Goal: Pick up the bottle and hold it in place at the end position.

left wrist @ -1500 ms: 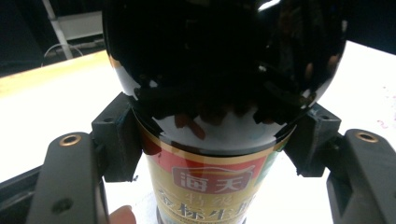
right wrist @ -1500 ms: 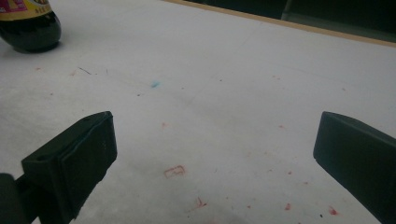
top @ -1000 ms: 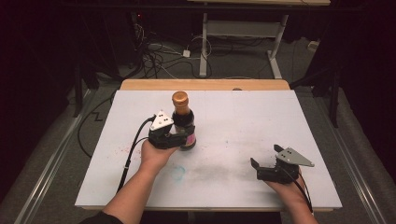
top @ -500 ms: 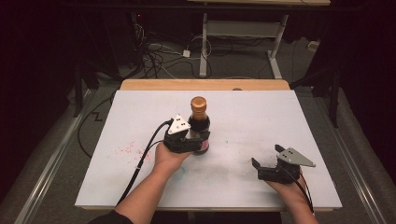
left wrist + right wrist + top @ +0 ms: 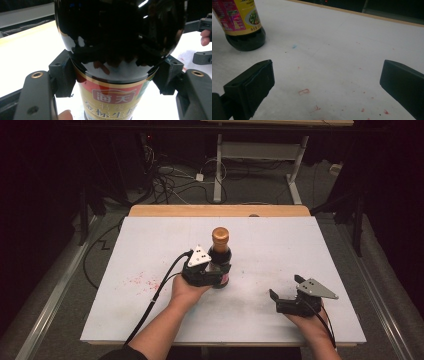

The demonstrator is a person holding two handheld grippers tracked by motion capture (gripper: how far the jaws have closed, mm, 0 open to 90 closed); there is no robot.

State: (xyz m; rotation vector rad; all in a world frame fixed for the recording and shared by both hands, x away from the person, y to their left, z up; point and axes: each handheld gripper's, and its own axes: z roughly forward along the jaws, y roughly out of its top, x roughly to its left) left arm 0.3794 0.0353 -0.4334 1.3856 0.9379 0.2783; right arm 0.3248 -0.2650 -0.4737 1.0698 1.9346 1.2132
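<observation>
A dark sauce bottle (image 5: 220, 251) with a bronze cap and a red and gold label stands upright near the middle of the white table (image 5: 300, 245). My left gripper (image 5: 216, 276) is shut on its lower body, one pad (image 5: 62, 75) on each side of the bottle (image 5: 117, 37). In the right gripper view the bottle's base (image 5: 245, 40) looks set down on the table top. My right gripper (image 5: 285, 289) rests low at the front right, open, its jaws wide apart over bare table (image 5: 327, 85) with nothing between them.
Red stains (image 5: 142, 280) mark the table's left part, and small red specks (image 5: 304, 91) lie under the right gripper. A wooden strip (image 5: 220, 211) runs along the far edge. Cables (image 5: 170, 180) and a desk frame (image 5: 218, 170) stand on the floor behind.
My left gripper has carried the bottle to the right and slightly down, toward the table's middle. The right gripper has stayed where it was.
</observation>
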